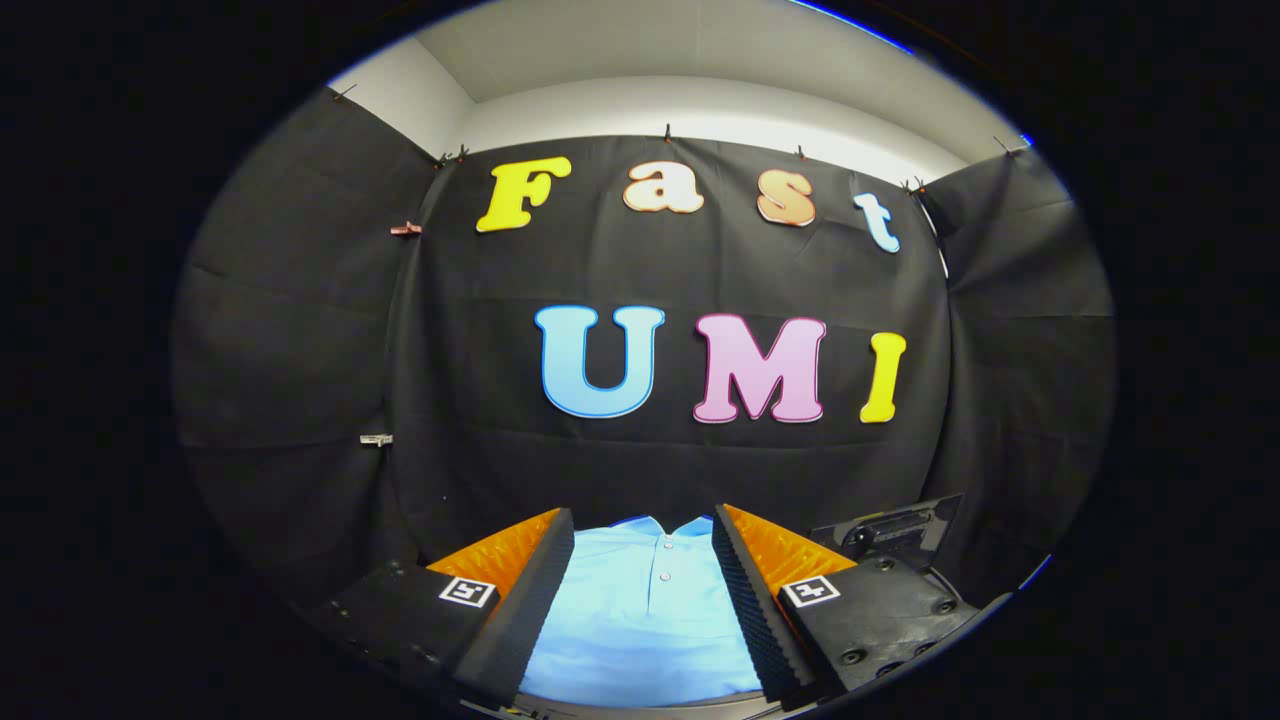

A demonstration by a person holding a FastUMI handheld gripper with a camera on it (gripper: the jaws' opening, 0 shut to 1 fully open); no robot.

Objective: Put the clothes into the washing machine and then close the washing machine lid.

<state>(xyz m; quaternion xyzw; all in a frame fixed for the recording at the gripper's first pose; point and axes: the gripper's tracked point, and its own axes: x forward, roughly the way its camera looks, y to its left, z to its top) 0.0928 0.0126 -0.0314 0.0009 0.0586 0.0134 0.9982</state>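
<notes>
A light blue shirt (645, 610) with a buttoned placket and collar lies flat below and ahead of my gripper (645, 530). It shows in the gap between the two fingers, with its collar near the fingertips. The fingers stand apart with a wide gap, so the gripper is open and holds nothing. Neither finger touches the shirt. A dark hinged part (890, 530), which may belong to the washing machine, sits just beyond the right finger; I cannot tell what it is.
Black cloth walls close the booth in behind the shirt and on both sides. A white wall and ceiling show above the cloth. Small clips hold the cloth on the left wall.
</notes>
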